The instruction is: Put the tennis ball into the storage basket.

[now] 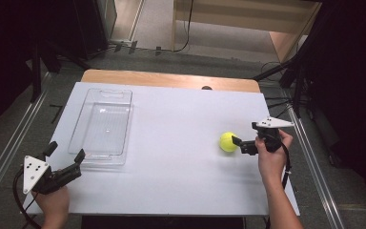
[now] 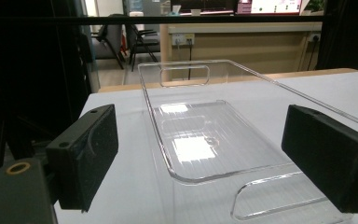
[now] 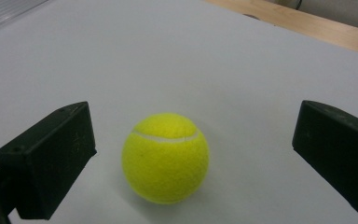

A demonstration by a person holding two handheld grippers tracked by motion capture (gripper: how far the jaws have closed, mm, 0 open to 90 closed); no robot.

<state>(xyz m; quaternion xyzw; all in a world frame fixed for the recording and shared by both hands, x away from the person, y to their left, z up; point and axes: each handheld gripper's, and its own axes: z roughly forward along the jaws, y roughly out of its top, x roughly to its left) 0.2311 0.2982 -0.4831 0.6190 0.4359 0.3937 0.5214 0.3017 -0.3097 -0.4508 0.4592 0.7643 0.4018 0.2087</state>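
A yellow tennis ball rests on the white tabletop at the right. My right gripper is open just to the right of the ball, pointing left at it. The ball lies a little ahead of the jaws, between their lines, and touches neither. An empty clear plastic tray with cut-out handles stands at the left. My left gripper is open at the tray's near end, its jaws spread wider than the near corner, holding nothing.
The white board covers a wooden table whose far edge shows bare wood. Metal rails run along both sides on the floor. Dark stands and cables crowd the right back corner.
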